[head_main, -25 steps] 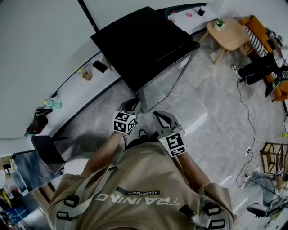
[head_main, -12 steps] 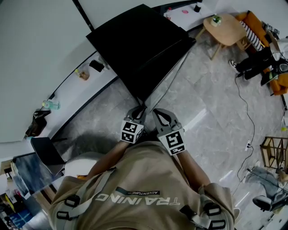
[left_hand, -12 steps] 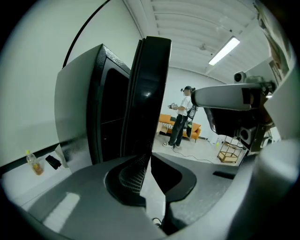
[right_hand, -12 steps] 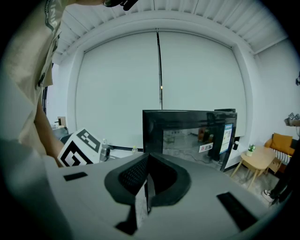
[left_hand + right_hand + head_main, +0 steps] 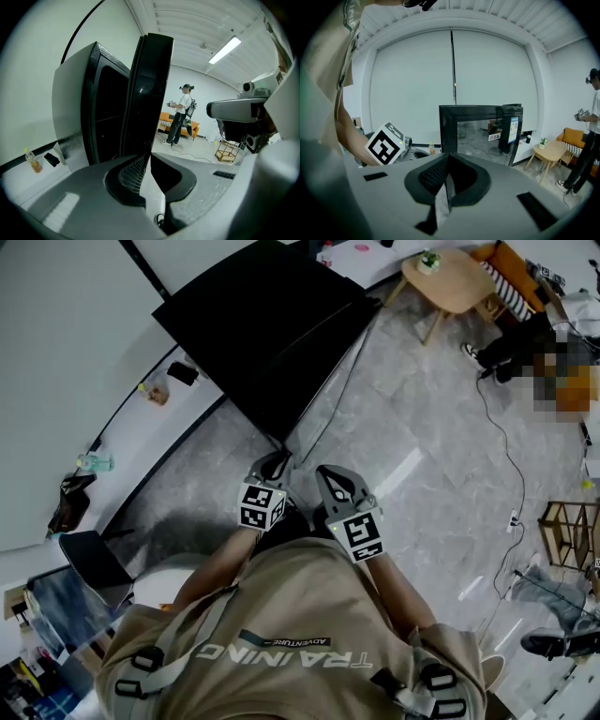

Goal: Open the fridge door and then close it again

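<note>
A tall black fridge stands against a white wall; from the head view it shows as a glossy black slab. Its door (glass-fronted, dark-framed) is ajar, and its free edge rises upright in the left gripper view.

The left gripper points at the foot of that edge; whether it touches cannot be told. Its 2 jaws have just been closing and now meet at the tips, with only a thin wedge of floor showing behind them and nothing between them. The right gripper is just beside the left one, facing the fridge front, jaws together and empty.

Around them lies a grey tiled floor crossed by a cable. A round wooden table stands beyond the fridge.
</note>
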A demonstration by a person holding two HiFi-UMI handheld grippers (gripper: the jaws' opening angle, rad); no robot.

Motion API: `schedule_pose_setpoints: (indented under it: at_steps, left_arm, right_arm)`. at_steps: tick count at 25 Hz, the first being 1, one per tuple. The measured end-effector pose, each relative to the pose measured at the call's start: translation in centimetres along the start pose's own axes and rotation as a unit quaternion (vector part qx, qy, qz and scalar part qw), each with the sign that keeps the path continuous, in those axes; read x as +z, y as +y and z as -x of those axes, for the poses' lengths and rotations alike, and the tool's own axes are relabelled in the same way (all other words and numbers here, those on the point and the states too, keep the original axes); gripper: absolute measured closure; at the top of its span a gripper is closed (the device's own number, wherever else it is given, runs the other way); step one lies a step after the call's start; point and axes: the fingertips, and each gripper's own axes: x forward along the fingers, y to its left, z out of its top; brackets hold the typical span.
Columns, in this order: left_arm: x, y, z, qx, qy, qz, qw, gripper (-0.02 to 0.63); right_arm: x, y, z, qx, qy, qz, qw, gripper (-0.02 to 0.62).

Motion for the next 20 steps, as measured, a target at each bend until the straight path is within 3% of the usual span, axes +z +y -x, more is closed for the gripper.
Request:
schedule_pose_setpoints:
  at_steps: [6, 20]
  left_arm:
    - [-0.3, -2.0, -0.3, 0.006, 0.000, 0.013, 0.9999, 0.577]
    - [-1.0, -7.6, -1.7, 0.105, 0.015, 0.062, 0.9924, 0.575]
  right_arm:
    - [-0.6, -0.9, 0.3, 0.015, -0.003, -0.003, 1.000, 0.589]
    - [-3.3, -6.4, 4.7, 0.116, -0.002, -0.002, 0.993, 0.589]
